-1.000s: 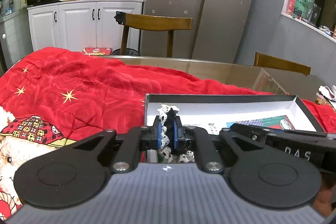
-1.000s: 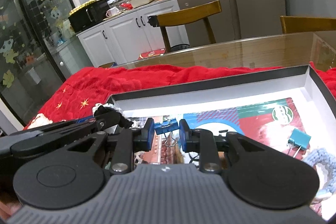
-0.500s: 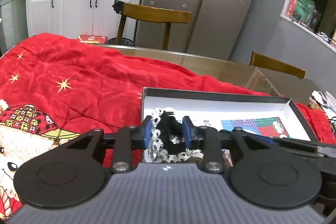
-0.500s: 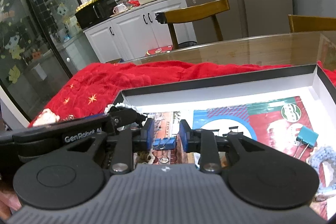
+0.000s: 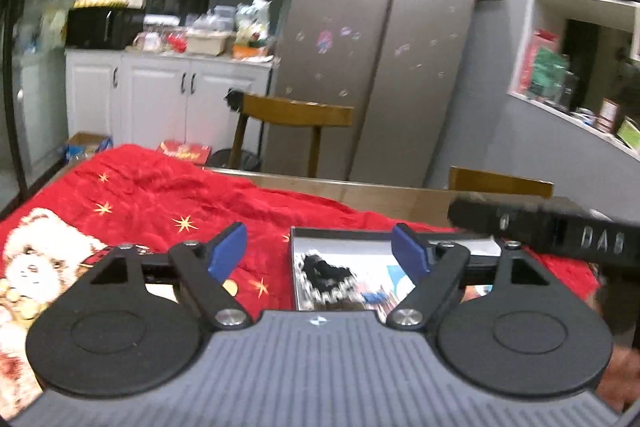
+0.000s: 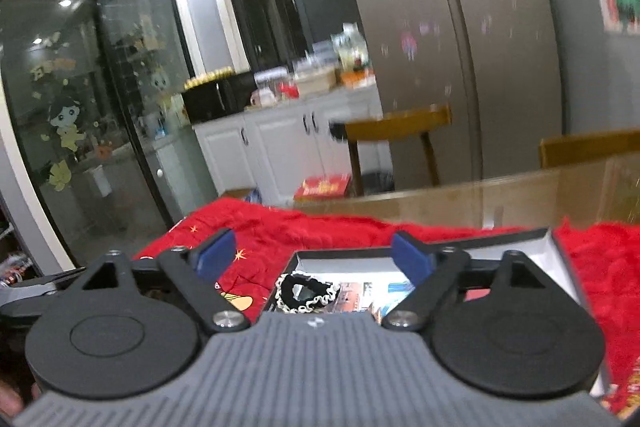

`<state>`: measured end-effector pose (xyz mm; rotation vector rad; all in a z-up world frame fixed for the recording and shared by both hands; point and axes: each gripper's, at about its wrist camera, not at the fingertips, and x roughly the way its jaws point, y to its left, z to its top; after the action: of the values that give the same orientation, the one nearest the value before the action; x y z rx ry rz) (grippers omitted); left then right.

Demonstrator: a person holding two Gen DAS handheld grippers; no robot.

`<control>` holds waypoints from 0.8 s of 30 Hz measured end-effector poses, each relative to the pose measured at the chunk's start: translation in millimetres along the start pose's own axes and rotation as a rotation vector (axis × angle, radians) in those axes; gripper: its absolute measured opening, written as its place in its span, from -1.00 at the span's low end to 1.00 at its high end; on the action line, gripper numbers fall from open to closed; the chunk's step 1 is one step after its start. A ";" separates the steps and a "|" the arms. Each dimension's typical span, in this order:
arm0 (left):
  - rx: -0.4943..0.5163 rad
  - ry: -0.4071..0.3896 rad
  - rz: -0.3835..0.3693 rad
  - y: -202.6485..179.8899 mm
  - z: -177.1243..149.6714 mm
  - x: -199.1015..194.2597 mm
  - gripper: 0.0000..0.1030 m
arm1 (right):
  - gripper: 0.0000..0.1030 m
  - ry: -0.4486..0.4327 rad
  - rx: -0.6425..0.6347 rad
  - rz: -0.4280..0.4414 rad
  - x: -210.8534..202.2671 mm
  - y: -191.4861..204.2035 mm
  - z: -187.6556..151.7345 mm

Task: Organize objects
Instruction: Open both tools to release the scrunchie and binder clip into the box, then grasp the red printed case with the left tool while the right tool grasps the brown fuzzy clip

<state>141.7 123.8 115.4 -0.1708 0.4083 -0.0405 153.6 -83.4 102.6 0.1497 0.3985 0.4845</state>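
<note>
Kitchen, red blanket (image 5: 160,195) on surface | box (image 6: 344,254) holds black scrunchie (image 6: 306,291) | left gripper (image 5: 320,253) fingers opening, wide, empty | right gripper (image 6: 310,255) fingers opening, wide, empty

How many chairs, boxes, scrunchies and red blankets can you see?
Chairs: 2
Box: 1
Scrunchie: 1
Blanket: 1
Total: 5
</note>
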 end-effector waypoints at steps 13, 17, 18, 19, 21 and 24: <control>0.180 0.015 0.022 -34.6 -103.3 -58.9 0.70 | 0.84 0.027 -0.043 -0.014 -34.0 10.9 -88.9; 0.245 0.061 0.028 -31.7 -121.3 -45.1 0.70 | 0.84 0.081 -0.012 0.017 -26.6 5.0 -102.2; 0.257 0.067 0.028 -29.9 -124.6 -42.9 0.70 | 0.84 0.092 -0.015 0.022 -24.0 4.6 -104.4; 0.268 0.071 0.025 -28.9 -127.6 -41.1 0.70 | 0.84 0.102 -0.023 0.023 -22.1 5.7 -106.4; 0.286 0.088 0.016 -24.7 -131.4 -34.9 0.70 | 0.84 0.119 -0.038 0.022 -18.0 5.2 -110.5; 0.278 0.133 -0.001 -16.2 -131.8 -24.2 0.70 | 0.84 0.162 -0.029 0.052 -11.2 5.8 -117.1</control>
<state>66.9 89.0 8.6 0.1069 0.5307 -0.1090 94.4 -78.3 0.9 0.0935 0.5465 0.5554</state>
